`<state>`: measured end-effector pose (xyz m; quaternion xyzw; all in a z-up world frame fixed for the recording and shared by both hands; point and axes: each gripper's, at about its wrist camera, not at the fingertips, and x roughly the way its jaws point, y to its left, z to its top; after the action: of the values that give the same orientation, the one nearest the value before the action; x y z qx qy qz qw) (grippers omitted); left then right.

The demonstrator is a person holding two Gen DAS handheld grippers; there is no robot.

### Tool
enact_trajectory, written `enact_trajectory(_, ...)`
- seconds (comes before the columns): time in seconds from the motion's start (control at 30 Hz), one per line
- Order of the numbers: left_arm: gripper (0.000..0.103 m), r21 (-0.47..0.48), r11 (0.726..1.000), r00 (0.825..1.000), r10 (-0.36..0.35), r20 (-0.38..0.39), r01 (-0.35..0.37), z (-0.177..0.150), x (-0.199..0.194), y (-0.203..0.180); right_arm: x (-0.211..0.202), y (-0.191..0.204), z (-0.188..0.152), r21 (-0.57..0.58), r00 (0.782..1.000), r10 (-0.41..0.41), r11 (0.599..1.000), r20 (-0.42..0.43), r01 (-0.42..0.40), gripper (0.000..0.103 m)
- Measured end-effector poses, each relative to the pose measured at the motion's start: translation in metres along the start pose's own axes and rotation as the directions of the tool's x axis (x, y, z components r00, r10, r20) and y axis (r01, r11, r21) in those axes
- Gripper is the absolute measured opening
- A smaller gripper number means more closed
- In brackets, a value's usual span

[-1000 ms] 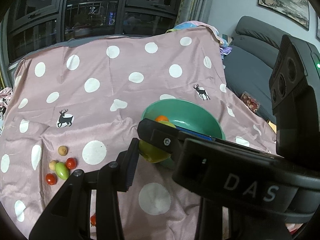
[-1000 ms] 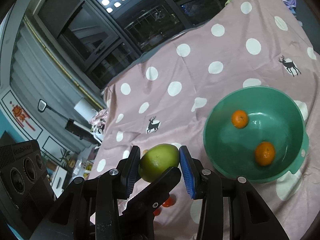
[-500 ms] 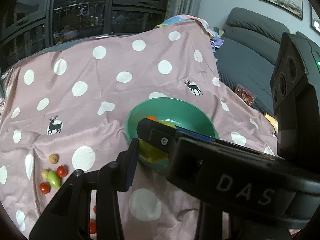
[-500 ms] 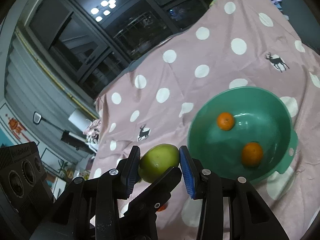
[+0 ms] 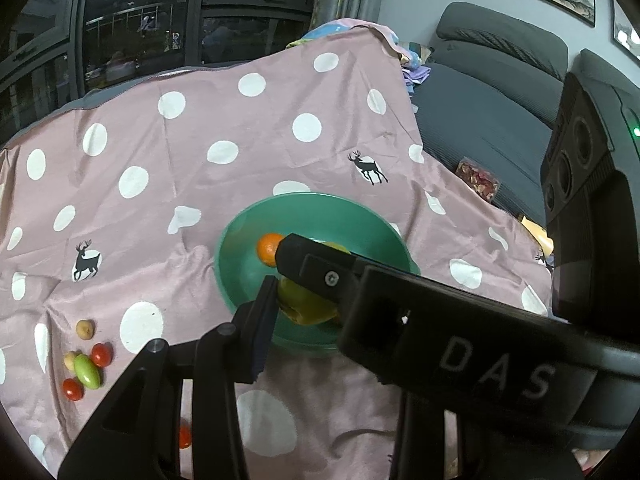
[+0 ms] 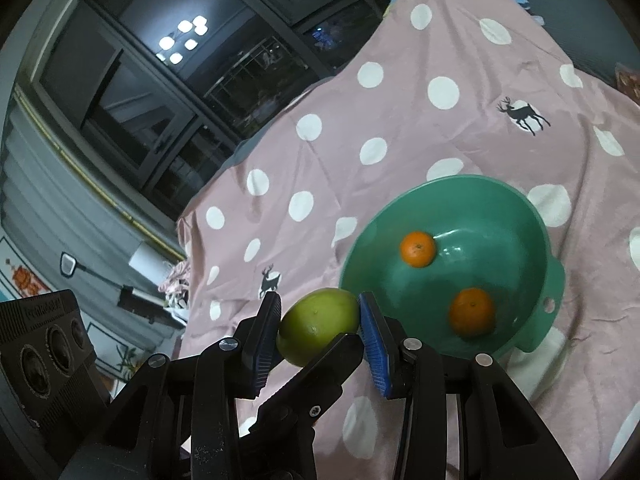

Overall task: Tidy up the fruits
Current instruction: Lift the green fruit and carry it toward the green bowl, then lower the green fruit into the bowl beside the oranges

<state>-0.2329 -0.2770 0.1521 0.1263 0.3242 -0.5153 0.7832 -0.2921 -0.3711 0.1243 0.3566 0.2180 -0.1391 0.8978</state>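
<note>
A green bowl (image 6: 516,208) sits on the pink polka-dot cloth and holds two oranges (image 6: 417,249) (image 6: 472,312). My right gripper (image 6: 320,320) is shut on a large green fruit (image 6: 318,330), held in the air just left of the bowl's rim. In the left wrist view the same fruit (image 5: 306,306) shows over the near side of the bowl (image 5: 240,236), pinched between my left gripper's (image 5: 308,300) left finger and the right gripper's body crossing in front. One orange (image 5: 269,249) is visible there. Both grippers appear to hold the fruit.
Several small fruits lie on the cloth at the lower left: red tomatoes (image 5: 101,355), a small green fruit (image 5: 87,371) and a tan one (image 5: 85,328). A grey sofa (image 5: 488,120) stands beyond the cloth's right edge. Dark windows are behind.
Both grippers have carried the green fruit towards the bowl; it now hangs by the bowl's near rim. The grip has not changed.
</note>
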Motion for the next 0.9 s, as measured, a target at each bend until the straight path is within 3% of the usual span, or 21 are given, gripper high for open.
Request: enact_trajectory(0.9,0.039,0.002,0.999,0.998,-0.045,-0.051,0.045,0.003,0.033,-0.014,0.002,-0.034,0.004,0.089,0.999,-0.031,0.996,-0.011,0.031,0.043)
